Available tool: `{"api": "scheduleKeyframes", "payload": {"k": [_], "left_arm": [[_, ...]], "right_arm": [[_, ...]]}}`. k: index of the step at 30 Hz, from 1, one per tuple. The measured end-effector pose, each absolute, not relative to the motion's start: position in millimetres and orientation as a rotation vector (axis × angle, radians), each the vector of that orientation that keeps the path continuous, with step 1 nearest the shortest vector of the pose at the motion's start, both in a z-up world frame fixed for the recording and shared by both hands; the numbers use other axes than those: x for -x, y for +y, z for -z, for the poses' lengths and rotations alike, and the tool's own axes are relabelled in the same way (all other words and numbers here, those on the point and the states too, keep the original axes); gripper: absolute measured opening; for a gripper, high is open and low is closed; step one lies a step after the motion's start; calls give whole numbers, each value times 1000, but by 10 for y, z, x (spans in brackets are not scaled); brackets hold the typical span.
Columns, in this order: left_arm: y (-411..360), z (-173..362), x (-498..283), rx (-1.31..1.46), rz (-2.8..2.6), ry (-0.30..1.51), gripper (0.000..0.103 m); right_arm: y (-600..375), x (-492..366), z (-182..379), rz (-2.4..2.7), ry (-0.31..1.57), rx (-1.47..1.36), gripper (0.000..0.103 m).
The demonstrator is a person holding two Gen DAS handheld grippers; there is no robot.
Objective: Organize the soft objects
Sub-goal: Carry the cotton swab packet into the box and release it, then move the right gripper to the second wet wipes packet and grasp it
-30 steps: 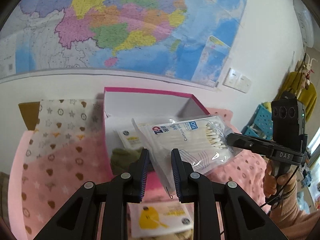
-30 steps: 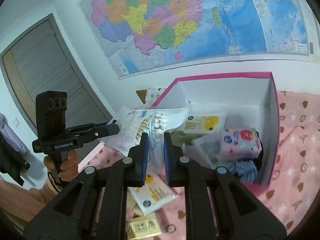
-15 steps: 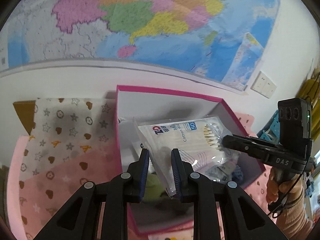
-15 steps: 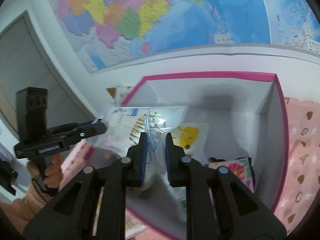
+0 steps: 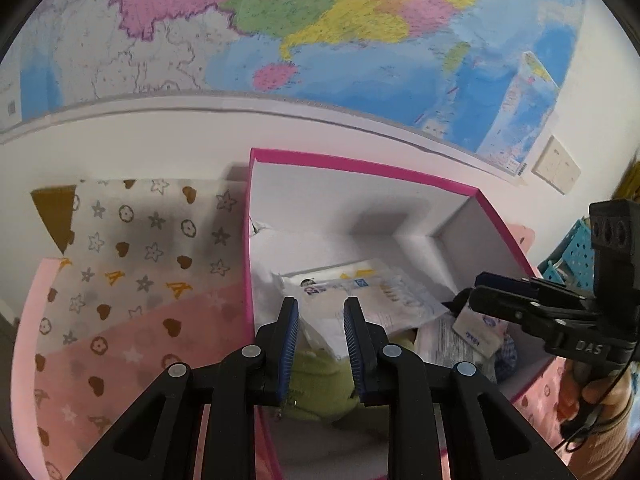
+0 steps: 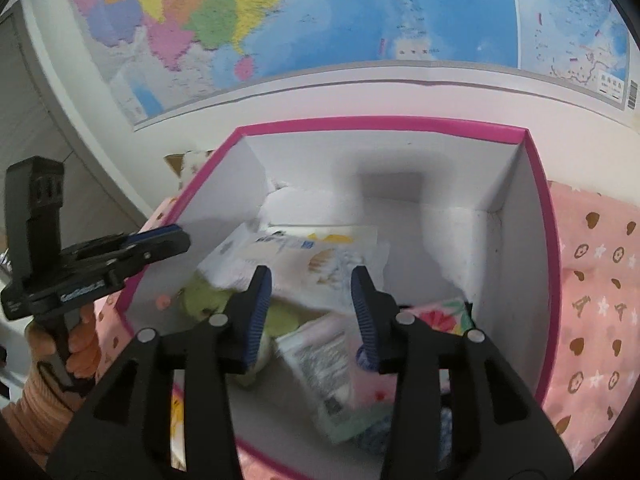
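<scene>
One pink-rimmed box (image 6: 380, 124) stood open against the wall, and every place below is told from it. Two grippers hung over its near edge, each held by one hand.

The left gripper (image 5: 320, 304) was over the box's left wall with its fingers closed; seen from the right wrist camera, nothing was pinched between them. The right gripper (image 6: 312, 272) was over the box's near middle. Its jaws were opening, and the pads stood clear of the one bag of cotton swabs (image 6: 296, 264), which lay below them inside the box toward the left wall.

Under the bag's far edge showed one white pack with yellow print (image 6: 332, 236). Toward the near-left corner lay one green plush piece (image 6: 208, 300), partly under the bag. Along the near wall lay one clear packet with a printed label (image 6: 324, 356), and beside it, toward the right wall, one floral pack (image 6: 444, 312). One more yellow-printed pack (image 6: 176, 412) lay outside, just beside the near-left corner.

The far strip of the box floor and its far-right corner were bare white, and the four walls rose well above the contents. One pink blanket (image 6: 592, 300) with hearts and stars lay on both sides of the box.
</scene>
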State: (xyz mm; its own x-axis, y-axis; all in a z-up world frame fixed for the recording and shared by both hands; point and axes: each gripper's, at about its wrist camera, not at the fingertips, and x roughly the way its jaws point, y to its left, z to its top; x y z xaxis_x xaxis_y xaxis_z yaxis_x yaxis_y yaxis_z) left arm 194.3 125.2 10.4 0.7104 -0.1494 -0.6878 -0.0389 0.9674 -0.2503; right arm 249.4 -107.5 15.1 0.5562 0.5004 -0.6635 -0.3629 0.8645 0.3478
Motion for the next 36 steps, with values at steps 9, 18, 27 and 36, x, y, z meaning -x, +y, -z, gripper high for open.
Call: {"api": "scheduleKeyframes", "payload": {"k": [9, 18, 27, 36], "left_arm": [[1171, -379, -1325, 210, 128, 656, 40], [1119, -341, -821, 226, 172, 641, 47], [1148, 64, -642, 274, 149, 748, 48], [1056, 384, -570, 286, 164, 852, 48]], "right_arm": [[-1143, -1939, -335, -657, 760, -235, 48], [-1196, -1392, -392, -779, 750, -262, 50], [-1138, -1204, 13, -805, 869, -340, 50], [-987, -1209, 517, -784, 1019, -391, 50]]}}
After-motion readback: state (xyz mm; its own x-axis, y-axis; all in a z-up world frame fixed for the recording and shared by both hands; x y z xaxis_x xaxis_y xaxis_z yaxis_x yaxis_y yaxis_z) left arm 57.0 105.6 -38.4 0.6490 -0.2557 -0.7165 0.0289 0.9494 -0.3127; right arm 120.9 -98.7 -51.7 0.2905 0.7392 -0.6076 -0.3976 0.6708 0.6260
